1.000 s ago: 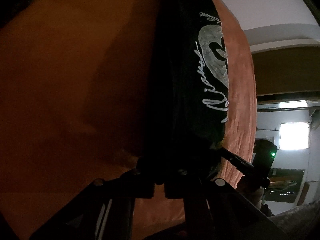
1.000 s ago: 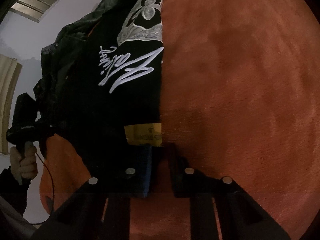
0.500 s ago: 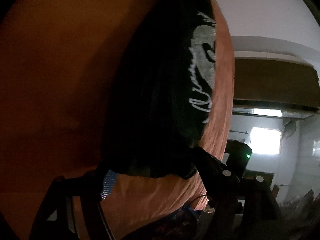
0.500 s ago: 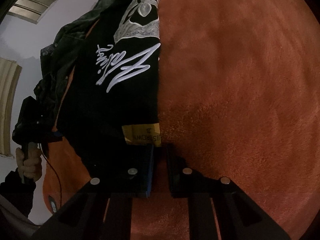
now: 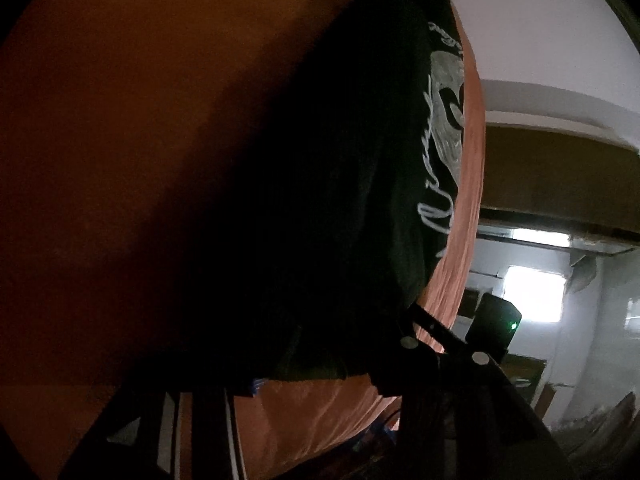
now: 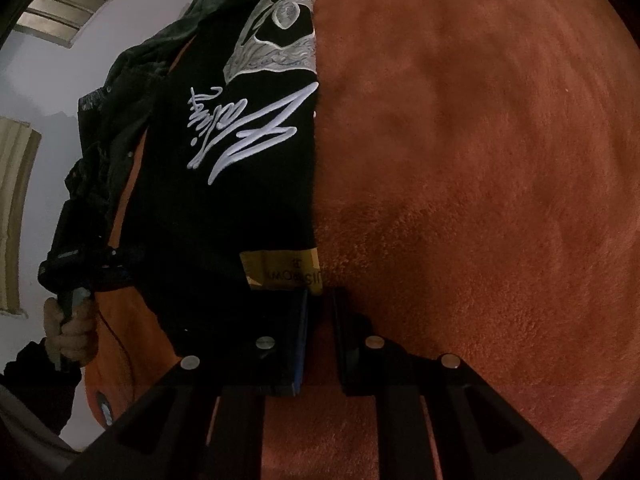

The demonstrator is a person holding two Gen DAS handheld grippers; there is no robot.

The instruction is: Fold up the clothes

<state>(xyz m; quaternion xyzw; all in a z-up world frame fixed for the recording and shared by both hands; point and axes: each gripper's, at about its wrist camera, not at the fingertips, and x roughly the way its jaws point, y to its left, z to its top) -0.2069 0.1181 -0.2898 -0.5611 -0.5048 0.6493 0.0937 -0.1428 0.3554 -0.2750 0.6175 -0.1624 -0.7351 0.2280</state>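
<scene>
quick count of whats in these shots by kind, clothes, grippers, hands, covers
black printed garment: 1
dark crumpled garment behind it: 1
grippers: 2, right gripper, left gripper
hand on the left gripper's handle: 1
orange cover underneath: 1
total: 6

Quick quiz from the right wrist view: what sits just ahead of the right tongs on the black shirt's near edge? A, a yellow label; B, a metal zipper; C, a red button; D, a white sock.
A: a yellow label with dark lettering lies on the black shirt directly ahead of the right tongs.
</scene>
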